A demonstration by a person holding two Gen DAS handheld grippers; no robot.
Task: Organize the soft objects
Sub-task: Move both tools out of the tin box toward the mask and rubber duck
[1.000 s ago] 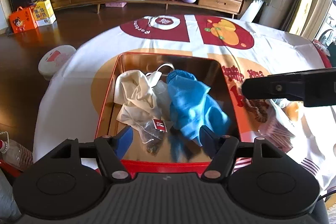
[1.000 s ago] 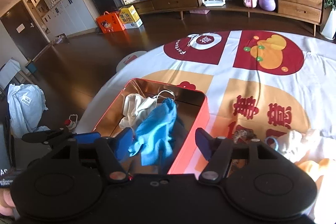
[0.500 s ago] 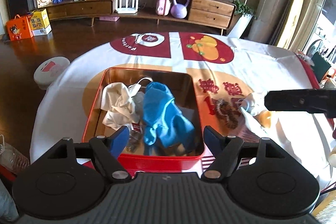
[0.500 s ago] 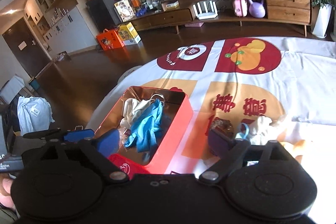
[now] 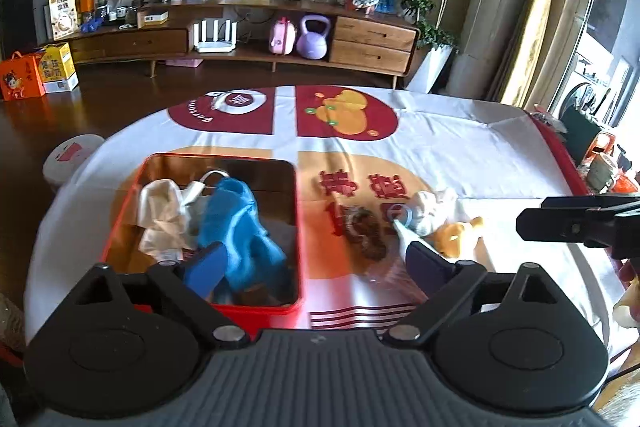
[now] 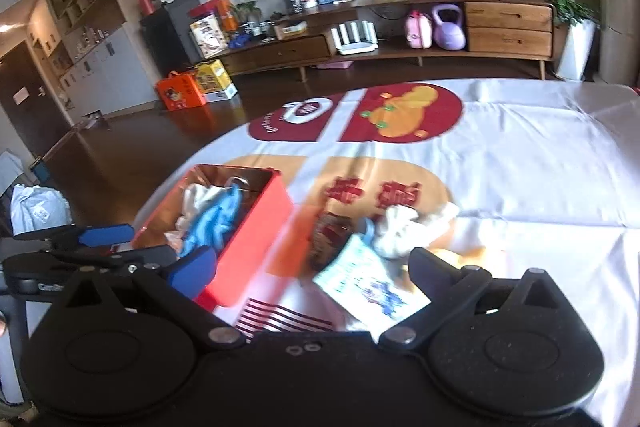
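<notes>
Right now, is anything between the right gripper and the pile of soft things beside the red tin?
Nothing visible. The right gripper is open and empty, and the pile lies just ahead on the cloth. The red tin stands off to the left.

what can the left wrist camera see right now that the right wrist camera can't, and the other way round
Only the left wrist view shows the white round device on the floor beside the table and the window side of the room at right.

Only the right wrist view shows the dark door, the wall shelves and the printed teal packet face up.

Both show the red tin holding the blue cloth and the white cloth, the loose soft toys beside it, and each other's gripper. The left gripper and the right gripper have just been opening, nothing between them.
</notes>
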